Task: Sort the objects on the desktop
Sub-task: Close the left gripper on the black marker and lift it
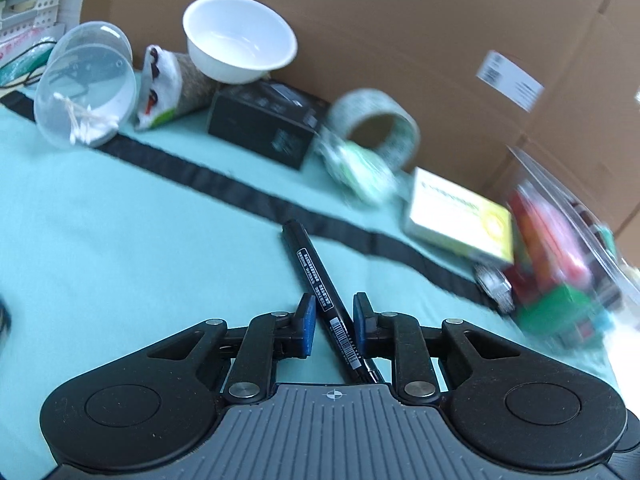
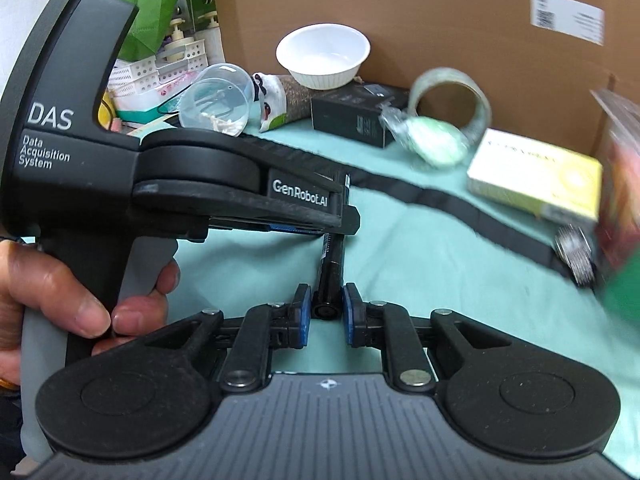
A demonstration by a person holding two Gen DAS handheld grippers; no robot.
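Observation:
A black marker pen (image 1: 316, 276) runs diagonally between the blue pads of my left gripper (image 1: 335, 304), which is shut on it above the teal cloth. In the right wrist view the same pen (image 2: 334, 264) points toward the camera, its end cap between the blue pads of my right gripper (image 2: 325, 300), whose jaws are closed on that end. The left gripper's body (image 2: 240, 188) reaches in from the left, held by a hand, and clamps the pen farther up.
Beyond a black strip (image 1: 224, 184) on the teal cloth lie a clear tub with cotton swabs (image 1: 86, 84), a white bowl (image 1: 240, 44) on a black box (image 1: 264, 128), a tape roll (image 1: 380, 124), a green packet (image 1: 360, 168), a yellow box (image 1: 460, 216) and blurred colourful items (image 1: 560, 256). A cardboard wall (image 1: 400, 20) stands behind.

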